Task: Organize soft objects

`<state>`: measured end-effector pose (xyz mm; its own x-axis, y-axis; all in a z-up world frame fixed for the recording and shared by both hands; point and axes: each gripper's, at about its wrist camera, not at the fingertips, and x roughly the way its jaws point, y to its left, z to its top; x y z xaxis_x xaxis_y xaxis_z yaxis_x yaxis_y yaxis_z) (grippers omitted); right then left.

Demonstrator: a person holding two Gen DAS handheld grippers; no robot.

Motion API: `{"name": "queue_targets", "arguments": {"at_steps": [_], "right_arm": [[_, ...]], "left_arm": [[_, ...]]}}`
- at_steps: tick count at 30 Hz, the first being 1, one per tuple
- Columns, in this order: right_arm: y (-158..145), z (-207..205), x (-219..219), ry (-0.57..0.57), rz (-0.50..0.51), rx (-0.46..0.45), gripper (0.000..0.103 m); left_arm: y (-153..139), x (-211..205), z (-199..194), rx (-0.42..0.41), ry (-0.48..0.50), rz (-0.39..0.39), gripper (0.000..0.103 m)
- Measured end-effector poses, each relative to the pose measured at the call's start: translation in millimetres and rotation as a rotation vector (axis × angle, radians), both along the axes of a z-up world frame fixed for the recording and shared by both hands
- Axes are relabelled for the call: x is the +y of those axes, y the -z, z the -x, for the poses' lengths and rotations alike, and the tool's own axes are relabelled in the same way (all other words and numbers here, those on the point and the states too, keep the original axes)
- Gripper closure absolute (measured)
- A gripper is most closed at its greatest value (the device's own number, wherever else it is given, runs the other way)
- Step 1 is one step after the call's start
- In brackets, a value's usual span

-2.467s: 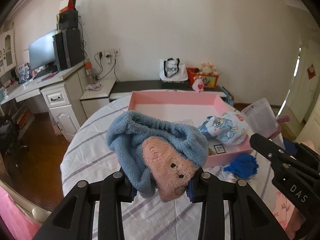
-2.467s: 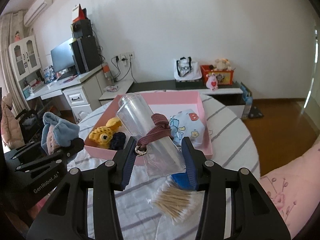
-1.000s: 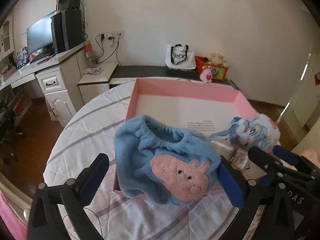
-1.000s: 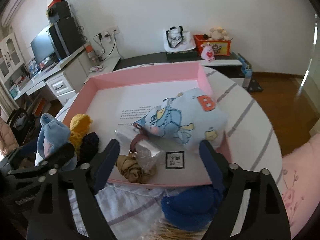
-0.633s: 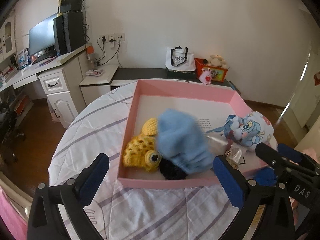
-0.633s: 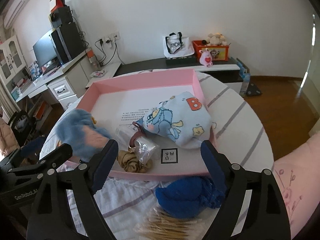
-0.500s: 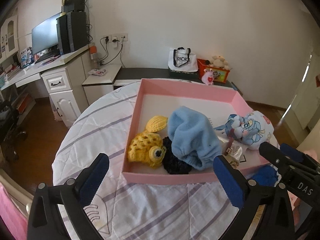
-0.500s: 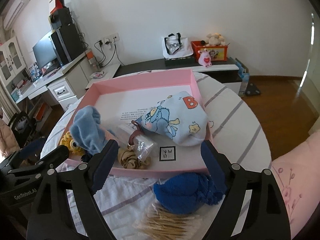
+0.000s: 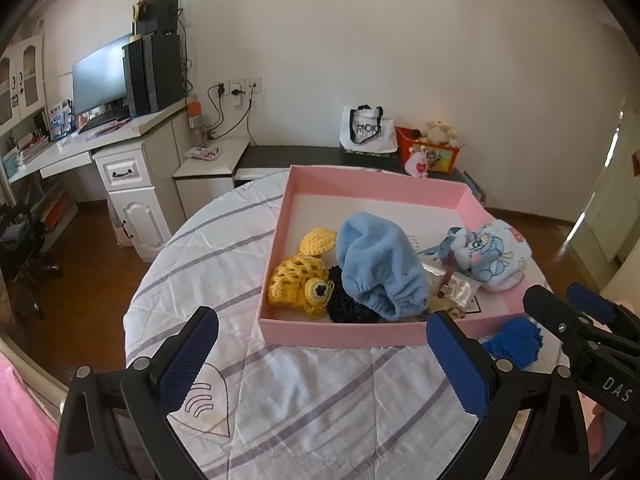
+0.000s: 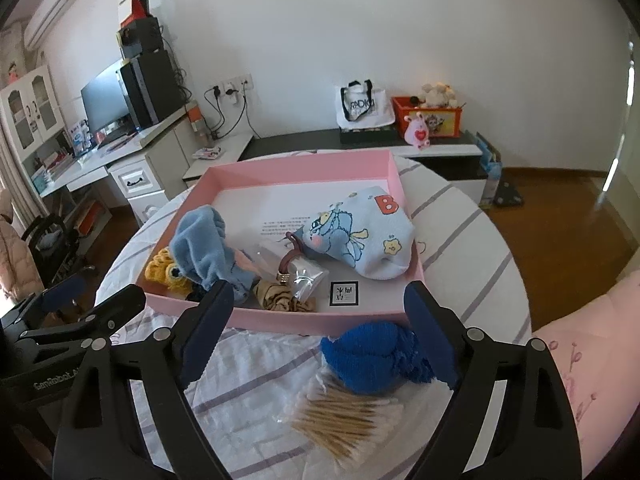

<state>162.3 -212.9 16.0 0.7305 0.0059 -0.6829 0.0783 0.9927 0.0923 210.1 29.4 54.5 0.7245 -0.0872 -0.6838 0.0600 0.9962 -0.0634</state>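
Note:
A pink tray sits on the round striped table. In it lie a light blue fleece hat, a yellow crochet toy, a dark blue scrunchie, a cartoon-print pouch, and a clear plastic bag with a maroon hair tie. A royal blue knitted item lies outside the tray's near edge. My left gripper is open and empty, short of the tray. My right gripper is open and empty above the blue knitted item.
A bag of cotton swabs lies on the tablecloth just before the blue knitted item. A pink bed edge is at the right. A white desk with a monitor stands at the left, a low cabinet behind the table.
My left gripper let go of the light blue hat into the tray and pulled back. My right gripper released the plastic bag into the tray and also drew back.

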Motion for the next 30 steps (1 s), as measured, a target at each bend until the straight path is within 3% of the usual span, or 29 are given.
{"name": "queue_targets", "arguments": {"at_steps": [12, 17, 20, 30], "right_arm": [[-33.4, 46.2, 11.4, -0.021, 0.049, -0.098, 0.006], [-48.7, 67.1, 12.4, -0.027, 0.055, -0.151, 0.005], [-58.0, 78.5, 13.1, -0.026, 0.069, -0.186, 0.000], [-86.1, 113.7, 22.1, -0.048, 0.120, -0.307, 0.000]], "left_arm": [[-34.1, -7.3, 52.1, -0.084, 0.018, 0.002, 0.000], [-52.1, -7.3, 79.0, -0.143, 0.027, 0.006, 0.000], [-60.9, -9.1, 95.8, -0.184, 0.028, -0.002, 0.000], [-80.0, -15.6, 139.7, -0.288, 0.009, -0.022, 0.000]]}}
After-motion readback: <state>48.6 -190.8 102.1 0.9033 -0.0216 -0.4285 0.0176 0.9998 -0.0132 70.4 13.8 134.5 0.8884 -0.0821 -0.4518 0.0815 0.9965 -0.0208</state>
